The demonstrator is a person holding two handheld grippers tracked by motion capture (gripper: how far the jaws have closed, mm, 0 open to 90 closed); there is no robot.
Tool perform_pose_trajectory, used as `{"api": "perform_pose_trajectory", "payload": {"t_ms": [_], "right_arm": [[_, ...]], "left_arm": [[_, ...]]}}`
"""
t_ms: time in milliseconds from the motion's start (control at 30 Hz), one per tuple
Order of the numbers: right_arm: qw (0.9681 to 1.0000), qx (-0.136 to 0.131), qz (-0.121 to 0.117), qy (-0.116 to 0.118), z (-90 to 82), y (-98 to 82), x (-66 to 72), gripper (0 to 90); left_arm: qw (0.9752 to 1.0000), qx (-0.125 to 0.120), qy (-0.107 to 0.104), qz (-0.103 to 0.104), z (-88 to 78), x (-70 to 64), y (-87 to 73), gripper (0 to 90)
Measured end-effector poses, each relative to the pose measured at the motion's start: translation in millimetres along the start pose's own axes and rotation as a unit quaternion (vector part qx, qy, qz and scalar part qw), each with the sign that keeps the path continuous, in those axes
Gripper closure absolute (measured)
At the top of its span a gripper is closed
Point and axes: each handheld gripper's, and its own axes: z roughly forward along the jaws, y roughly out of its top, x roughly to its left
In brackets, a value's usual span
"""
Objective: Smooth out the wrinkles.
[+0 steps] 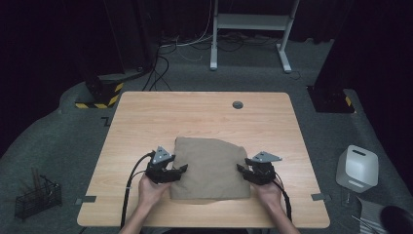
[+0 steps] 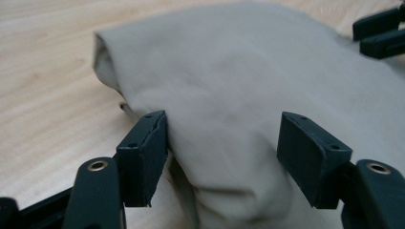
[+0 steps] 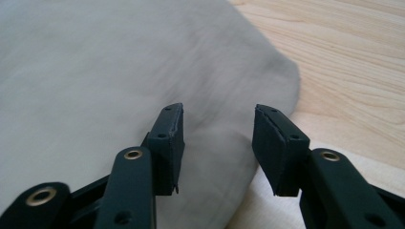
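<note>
A folded tan cloth (image 1: 209,168) lies on the near half of the wooden table (image 1: 195,112). My left gripper (image 1: 180,170) is at the cloth's left edge, held in a hand. In the left gripper view its jaws stand open around a bulging fold of the cloth (image 2: 229,71); the left pad (image 2: 143,157) is against the fold and the other pad stands off it. My right gripper (image 1: 242,169) is at the cloth's right edge. In the right gripper view it (image 3: 217,138) is open over the cloth's (image 3: 95,71) edge. The right gripper's jaws (image 2: 379,31) also show across the cloth.
A round cable hole (image 1: 237,104) sits near the table's far edge. On the floor are a white box-like device (image 1: 357,168) at the right, a wire basket (image 1: 38,197) at the left, and a white desk frame (image 1: 251,22) with cables behind.
</note>
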Motion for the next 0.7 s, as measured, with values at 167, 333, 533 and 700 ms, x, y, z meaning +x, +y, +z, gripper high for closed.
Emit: {"api": "perform_pose_trajectory", "payload": {"t_ms": [167, 333, 533, 700], "right_arm": [[0.9998, 0.011, -0.016, -0.004, 3.5, -2.8, 5.1, 52.2], [0.9998, 0.016, -0.007, -0.012, 15.9, 2.8, -0.3, 51.4], [0.9994, 0.019, 0.009, -0.027, 33.9, 15.7, -11.6, 51.1], [0.9985, 0.022, 0.025, -0.044, 50.4, 26.9, -23.9, 50.7]], "left_arm": [[0.9997, 0.021, 0.009, -0.012, 21.4, 7.0, -3.4, 34.8], [0.9992, 0.026, 0.019, -0.024, 35.0, 19.3, 4.3, 34.9], [0.9981, 0.031, 0.026, -0.046, 54.3, 35.7, 14.3, 34.3], [0.9972, 0.033, 0.034, -0.057, 63.8, 44.7, 19.5, 33.1]]}}
